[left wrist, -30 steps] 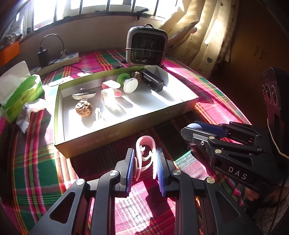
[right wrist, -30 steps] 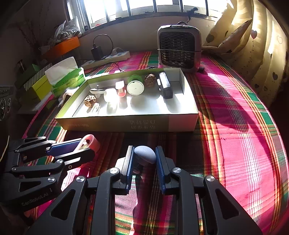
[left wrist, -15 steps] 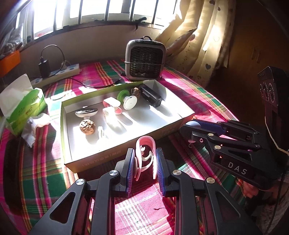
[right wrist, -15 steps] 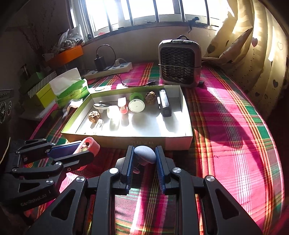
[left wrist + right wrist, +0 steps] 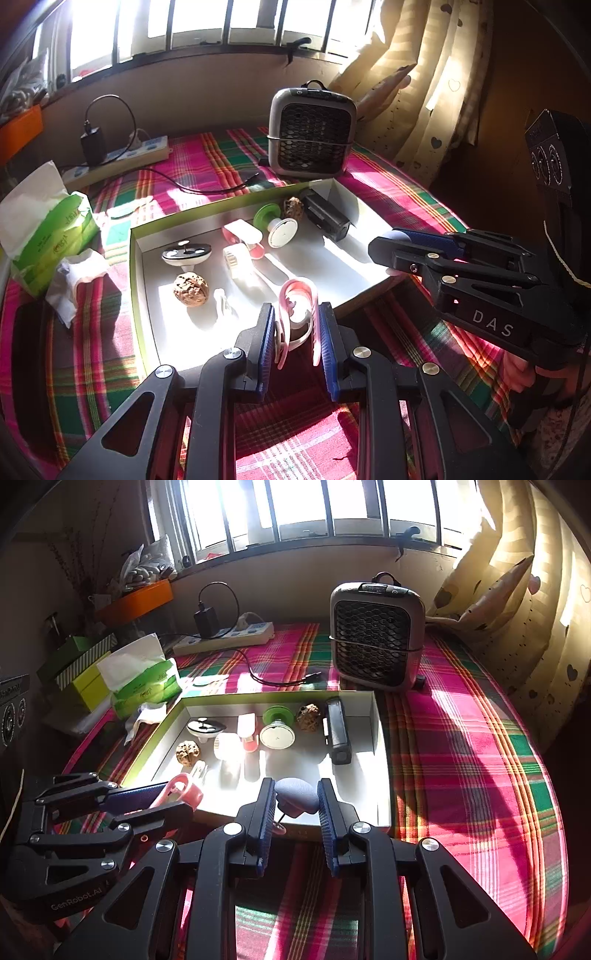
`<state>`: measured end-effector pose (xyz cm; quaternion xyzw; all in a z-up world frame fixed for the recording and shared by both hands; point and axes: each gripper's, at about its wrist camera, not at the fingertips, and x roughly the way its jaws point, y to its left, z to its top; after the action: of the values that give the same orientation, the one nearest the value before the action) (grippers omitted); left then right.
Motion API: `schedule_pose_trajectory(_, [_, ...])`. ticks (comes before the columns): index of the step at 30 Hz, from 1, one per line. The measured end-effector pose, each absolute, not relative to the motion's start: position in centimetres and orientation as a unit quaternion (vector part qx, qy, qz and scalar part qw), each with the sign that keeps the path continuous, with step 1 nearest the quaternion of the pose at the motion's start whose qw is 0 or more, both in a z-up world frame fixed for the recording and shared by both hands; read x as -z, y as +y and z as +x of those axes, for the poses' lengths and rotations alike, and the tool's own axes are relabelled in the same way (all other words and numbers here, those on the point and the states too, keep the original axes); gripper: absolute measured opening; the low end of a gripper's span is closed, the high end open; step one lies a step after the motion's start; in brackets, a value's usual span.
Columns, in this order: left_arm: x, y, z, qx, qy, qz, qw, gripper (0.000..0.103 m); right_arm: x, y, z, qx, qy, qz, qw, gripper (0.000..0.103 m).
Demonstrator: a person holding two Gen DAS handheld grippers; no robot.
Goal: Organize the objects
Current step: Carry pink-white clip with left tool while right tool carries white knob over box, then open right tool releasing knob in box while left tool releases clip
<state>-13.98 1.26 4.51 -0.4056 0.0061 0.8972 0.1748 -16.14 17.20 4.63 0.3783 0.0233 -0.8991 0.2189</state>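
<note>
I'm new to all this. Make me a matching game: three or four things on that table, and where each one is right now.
Things:
1 pink clip
2 blue-grey piece
3 walnut
4 heater

Places:
A behind the box
B in the left hand-held gripper
C inside the box
D in the right hand-held gripper

Pairs: 1-B, 2-D, 3-C, 4-A

Left gripper pads hide pink clip's sides. Right gripper pads cover grey-blue object's flanks; identity unclear.
</note>
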Motion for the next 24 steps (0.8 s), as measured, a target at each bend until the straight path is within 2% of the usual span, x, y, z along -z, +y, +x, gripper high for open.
schedule_pose_trajectory(24, [-1.9,1.1,-18.3,-0.885,0.001,-0.437,0.157,0.021,-2.1,15.5,-21.3,0.878,0.036,0.416,0.233,0.024])
